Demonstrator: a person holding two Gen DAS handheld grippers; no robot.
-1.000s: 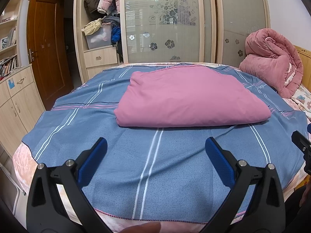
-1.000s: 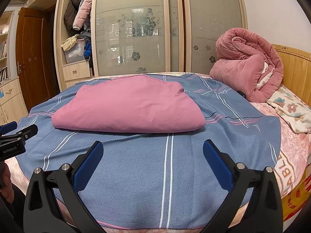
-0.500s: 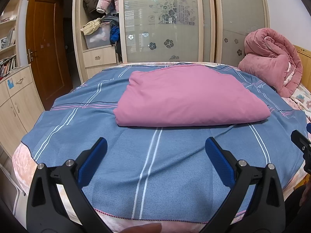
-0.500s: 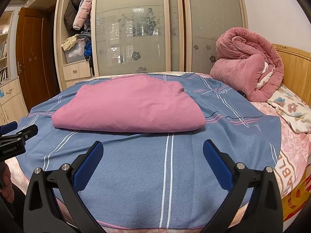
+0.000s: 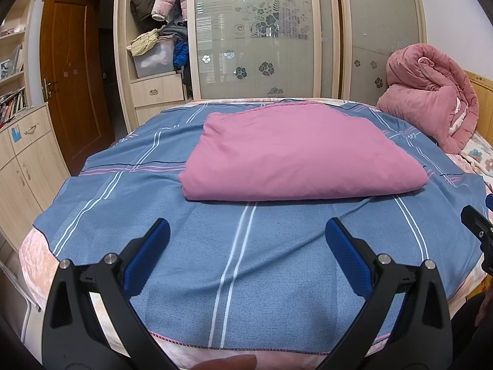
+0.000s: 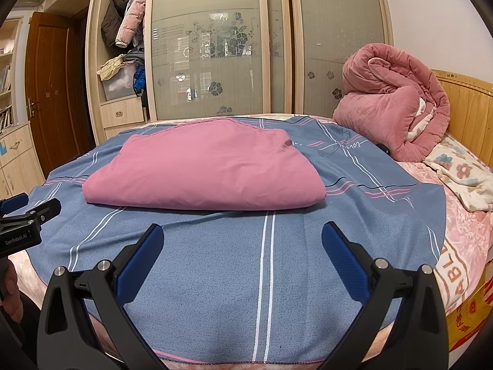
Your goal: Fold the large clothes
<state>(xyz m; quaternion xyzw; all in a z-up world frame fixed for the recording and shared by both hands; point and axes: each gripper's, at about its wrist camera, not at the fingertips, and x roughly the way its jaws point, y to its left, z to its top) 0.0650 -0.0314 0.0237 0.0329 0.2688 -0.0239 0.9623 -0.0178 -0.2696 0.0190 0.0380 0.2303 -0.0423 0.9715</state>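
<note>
- Fingers on both grippers are standing wide apart and holding nothing: the left gripper (image 5: 246, 237) and the right gripper (image 6: 243, 243) are hovering over the near part of the blue striped sheet (image 5: 234, 246), short of the pink folded cloth (image 5: 295, 157), touching neither.
- Lying flat in a thick rectangle in the middle of that sheet, the pink folded cloth (image 6: 203, 172) is showing a rounded fold along its near edge, with looser layers seeming to meet at its far edge and far right corner.
- Judging from how neat the bundle is looking, the folding is largely done; the step in hand is probably either one more halving or a release and retreat, and I cannot tell which.
- If another fold is coming, each gripper should be approaching a near corner of the cloth low and level, sliding one finger under all the layers so none is getting left behind.
- Both grippers should be lifting together and carrying the edge across at an even height, so the cloth is not skewing.
- Pinching the blue striped sheet along with the cloth is the main risk, since it is lying directly beneath and is already wrinkling slightly by the cloth's near edge.
- Beyond the cloth's right end, the rolled pink quilt (image 6: 394, 104) is sitting well apart and is not getting in the way.
</note>
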